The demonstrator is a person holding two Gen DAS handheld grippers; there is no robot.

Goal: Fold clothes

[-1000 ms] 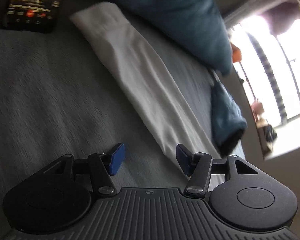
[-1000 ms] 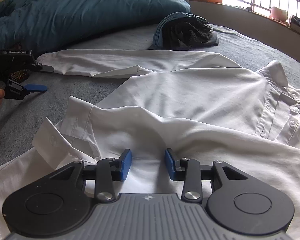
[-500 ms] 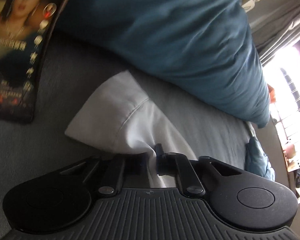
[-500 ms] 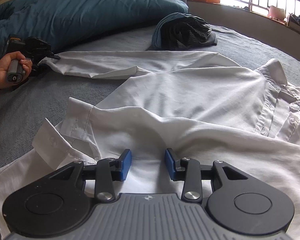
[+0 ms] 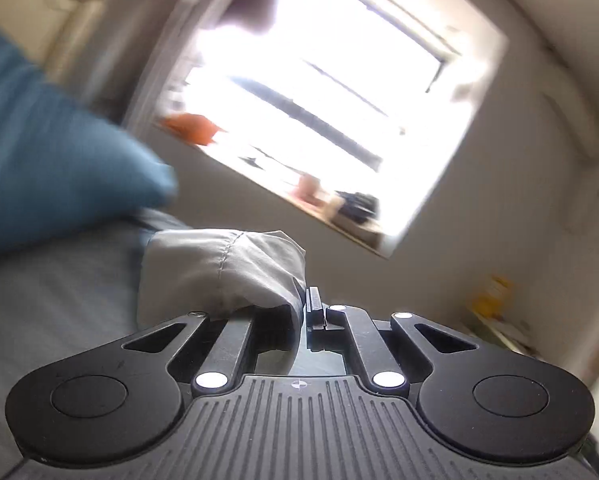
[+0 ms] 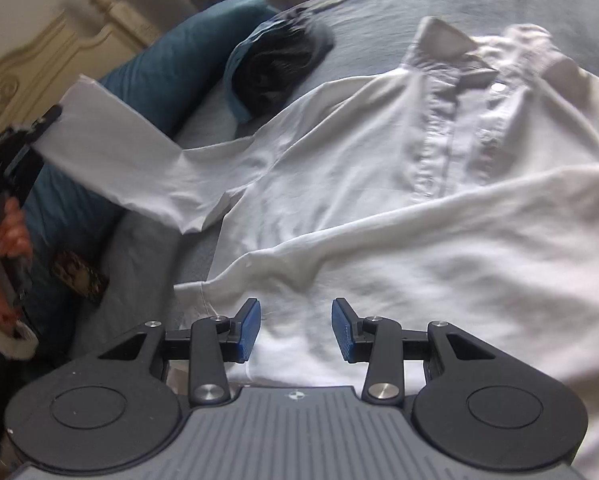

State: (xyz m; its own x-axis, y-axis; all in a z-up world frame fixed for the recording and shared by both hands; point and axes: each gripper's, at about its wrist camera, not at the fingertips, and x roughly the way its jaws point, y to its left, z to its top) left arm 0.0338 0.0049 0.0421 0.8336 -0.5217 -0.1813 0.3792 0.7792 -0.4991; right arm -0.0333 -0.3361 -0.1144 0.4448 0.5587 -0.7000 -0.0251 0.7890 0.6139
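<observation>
Cloth is pinching flat between the closed jaws of the left gripper (image 5: pixel 305 312): the cuff (image 5: pixel 219 268) of the white shirt (image 6: pixel 399 184), its sleeve (image 6: pixel 115 156) stretching long from there toward the body lying across the grey bed (image 6: pixel 439 4). Beyond it, the right gripper (image 6: pixel 295 330) is hovering half open and empty over the limp, creased hem near the bed's edge.

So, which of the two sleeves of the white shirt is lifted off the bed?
The far sleeve, next to the blue pillow: the left gripper holds its cuff up, while the near sleeve lies across the shirt.
</observation>
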